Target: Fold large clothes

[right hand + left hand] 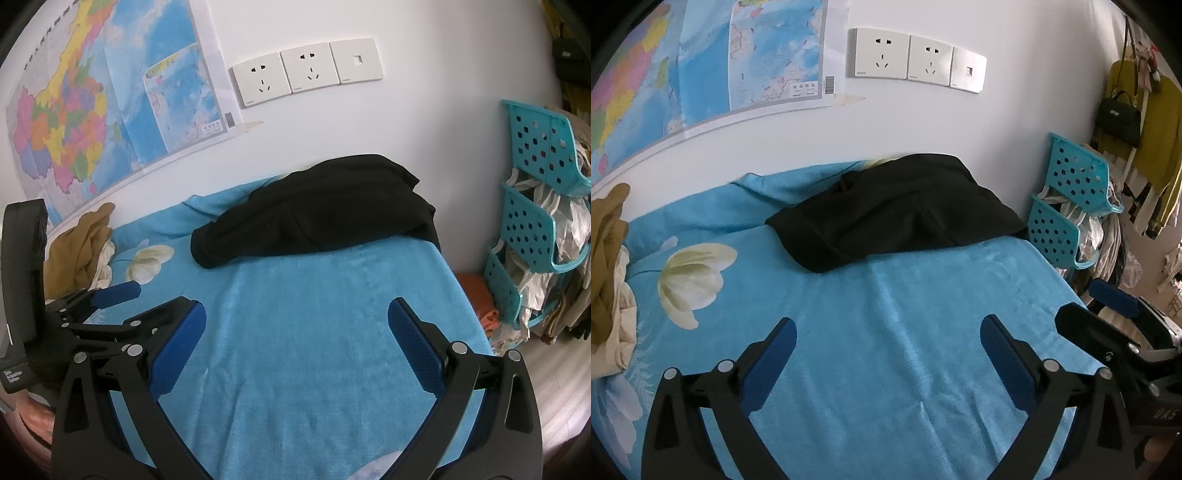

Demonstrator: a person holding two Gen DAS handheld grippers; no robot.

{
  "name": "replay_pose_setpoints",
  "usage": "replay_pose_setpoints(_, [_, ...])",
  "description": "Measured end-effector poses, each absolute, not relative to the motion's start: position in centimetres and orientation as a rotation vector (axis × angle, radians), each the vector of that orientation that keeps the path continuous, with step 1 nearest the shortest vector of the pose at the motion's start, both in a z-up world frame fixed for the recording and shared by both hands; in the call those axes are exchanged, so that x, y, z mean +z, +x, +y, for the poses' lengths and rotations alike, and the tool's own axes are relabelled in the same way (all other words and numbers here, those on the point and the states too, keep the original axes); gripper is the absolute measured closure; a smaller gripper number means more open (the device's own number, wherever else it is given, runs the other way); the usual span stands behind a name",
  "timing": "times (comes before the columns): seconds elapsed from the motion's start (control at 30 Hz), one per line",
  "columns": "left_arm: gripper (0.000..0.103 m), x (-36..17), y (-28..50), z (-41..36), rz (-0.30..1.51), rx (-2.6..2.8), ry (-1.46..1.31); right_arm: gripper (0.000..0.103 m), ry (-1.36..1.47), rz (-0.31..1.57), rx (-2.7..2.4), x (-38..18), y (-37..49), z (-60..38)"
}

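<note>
A black garment point(897, 210) lies in a folded heap at the far side of the blue bedsheet point(886, 350), against the white wall; it also shows in the right wrist view point(317, 214). My left gripper point(888, 332) is open and empty above the sheet, well short of the garment. My right gripper point(295, 317) is open and empty too, hovering over the blue sheet point(314, 350). The right gripper shows at the right edge of the left wrist view point(1115, 325), and the left gripper at the left of the right wrist view point(92, 306).
A brown and cream pile of clothes point(609, 277) lies at the bed's left, also in the right wrist view point(85, 243). A teal plastic rack point(535, 221) with bags stands right of the bed. Wall sockets point(916, 61) and a map point(103, 99) hang above.
</note>
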State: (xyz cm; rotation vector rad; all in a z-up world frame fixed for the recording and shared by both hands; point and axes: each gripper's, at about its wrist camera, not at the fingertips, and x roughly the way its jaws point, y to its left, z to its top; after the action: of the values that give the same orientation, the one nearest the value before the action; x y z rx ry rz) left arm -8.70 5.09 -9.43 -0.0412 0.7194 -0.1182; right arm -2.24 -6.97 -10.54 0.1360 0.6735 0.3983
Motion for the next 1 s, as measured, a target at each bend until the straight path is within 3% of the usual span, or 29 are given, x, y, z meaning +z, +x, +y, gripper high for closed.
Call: replay_pose_setpoints(1.0, [0.007,-9.88,-9.17,5.34,0.711,-0.079,-0.004,0.006,0.141,0.675,0.412,-10.53,-2.55,-6.52])
